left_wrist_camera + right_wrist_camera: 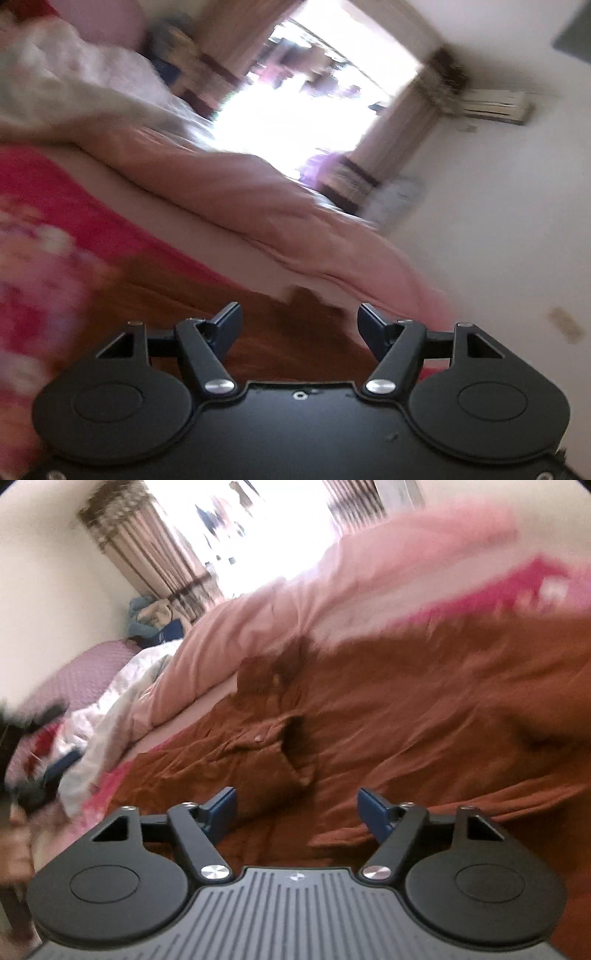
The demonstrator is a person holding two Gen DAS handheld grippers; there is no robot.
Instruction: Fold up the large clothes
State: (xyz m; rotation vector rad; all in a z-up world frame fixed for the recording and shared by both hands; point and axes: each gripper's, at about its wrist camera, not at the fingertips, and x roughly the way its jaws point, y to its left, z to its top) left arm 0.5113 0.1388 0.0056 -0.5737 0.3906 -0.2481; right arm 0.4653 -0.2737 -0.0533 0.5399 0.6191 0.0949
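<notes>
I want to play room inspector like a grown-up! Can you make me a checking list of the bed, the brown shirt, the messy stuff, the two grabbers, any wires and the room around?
Surface: bed with a red flowered cover and a pink quilt bunched behind.
Job's things: brown shirt spread on the bed, wrinkled, collar open; not folded yet.
Clutter: white bedding heaped at the far side; a pile of clothes by the wall.
Grippers: left gripper open, nothing between the jaws; right gripper open over the shirt, gripping nothing.
Cables: nothing seen.
Surroundings: bright window with striped curtains; air conditioner on the white wall. Both views are blurred.
</notes>
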